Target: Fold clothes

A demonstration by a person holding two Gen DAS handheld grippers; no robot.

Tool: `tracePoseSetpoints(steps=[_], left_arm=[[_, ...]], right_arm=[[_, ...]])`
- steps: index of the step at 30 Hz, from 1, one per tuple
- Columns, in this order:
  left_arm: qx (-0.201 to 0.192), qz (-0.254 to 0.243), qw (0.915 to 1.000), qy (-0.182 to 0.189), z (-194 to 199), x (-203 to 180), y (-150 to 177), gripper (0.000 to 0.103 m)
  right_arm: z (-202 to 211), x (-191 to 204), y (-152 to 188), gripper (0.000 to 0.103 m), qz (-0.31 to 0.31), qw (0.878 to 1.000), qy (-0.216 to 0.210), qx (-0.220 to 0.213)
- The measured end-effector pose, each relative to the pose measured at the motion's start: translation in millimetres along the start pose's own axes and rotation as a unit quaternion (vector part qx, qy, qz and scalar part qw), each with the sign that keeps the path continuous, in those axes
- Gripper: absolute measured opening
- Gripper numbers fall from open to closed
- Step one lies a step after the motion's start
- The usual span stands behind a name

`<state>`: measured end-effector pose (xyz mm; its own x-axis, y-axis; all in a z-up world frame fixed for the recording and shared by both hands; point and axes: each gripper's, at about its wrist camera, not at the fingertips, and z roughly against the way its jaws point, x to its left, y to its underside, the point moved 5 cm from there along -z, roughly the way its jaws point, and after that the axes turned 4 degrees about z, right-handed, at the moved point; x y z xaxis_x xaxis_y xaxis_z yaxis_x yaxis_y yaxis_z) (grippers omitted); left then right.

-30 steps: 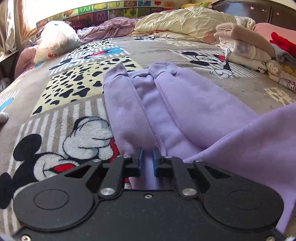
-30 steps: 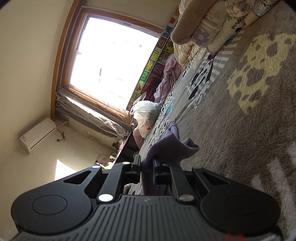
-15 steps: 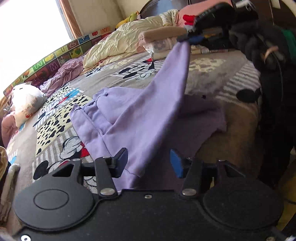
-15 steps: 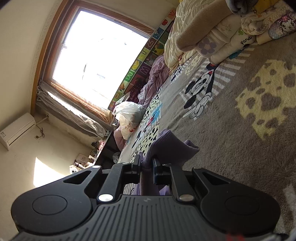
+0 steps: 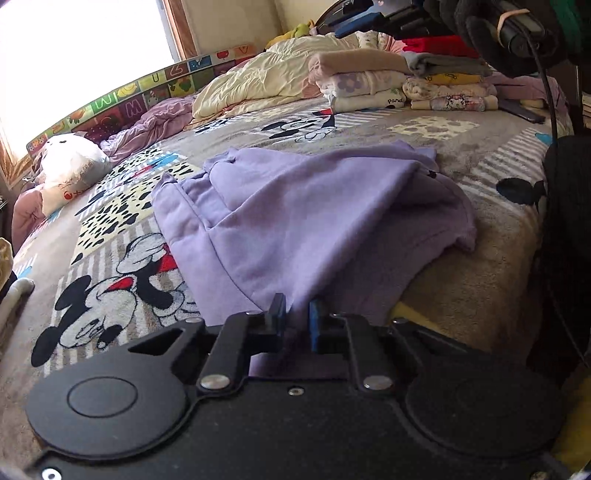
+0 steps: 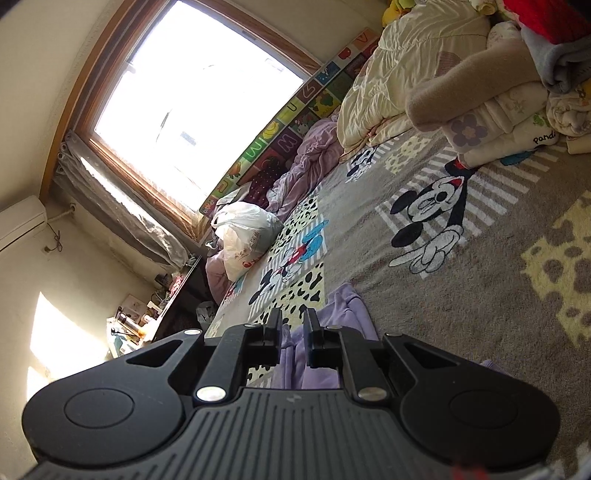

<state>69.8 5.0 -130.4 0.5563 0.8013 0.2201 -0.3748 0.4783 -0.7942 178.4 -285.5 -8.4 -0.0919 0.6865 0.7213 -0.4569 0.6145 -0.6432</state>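
A lilac sweatshirt (image 5: 303,218) lies on the cartoon-print bed cover (image 5: 110,280), its near part folded over the rest. My left gripper (image 5: 297,317) is low at its near edge, jaws nearly closed with a fold of lilac cloth between the blue pads. My right gripper (image 6: 293,328) is above the bed and the garment (image 6: 347,314); its jaws stand a little apart with nothing between them. It also shows at the top of the left wrist view (image 5: 373,18).
Stacks of folded clothes (image 5: 402,85) and a cream quilt (image 5: 258,81) sit at the far side of the bed. A white plastic bag (image 5: 70,166) lies at the far left by the window (image 6: 192,96). The bed's edge (image 5: 480,295) drops off at right.
My right gripper carried a lilac flap up and over, then let it go; the flap now lies on the garment. My left gripper opened half a second ago and has closed on the near edge.
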Motion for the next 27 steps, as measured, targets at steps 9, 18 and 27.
tracePoseSetpoints(steps=[9,18,27], left_arm=[[-0.057,0.055,0.9967,0.016,33.5,17.8,-7.1,0.052],[-0.124,0.325,0.9374,-0.014,83.9,119.4,-13.9,0.036],[-0.022,0.128,0.991,0.035,52.7,31.6,-10.0,0.036]], right_arm=[[40.1,-70.9,62.9,0.06,-0.079,0.992,0.083,0.053],[23.9,-128.0,126.9,0.065,-0.258,0.963,0.028,0.079],[6.3,-134.7,120.9,0.017,-0.267,0.963,0.002,0.024]])
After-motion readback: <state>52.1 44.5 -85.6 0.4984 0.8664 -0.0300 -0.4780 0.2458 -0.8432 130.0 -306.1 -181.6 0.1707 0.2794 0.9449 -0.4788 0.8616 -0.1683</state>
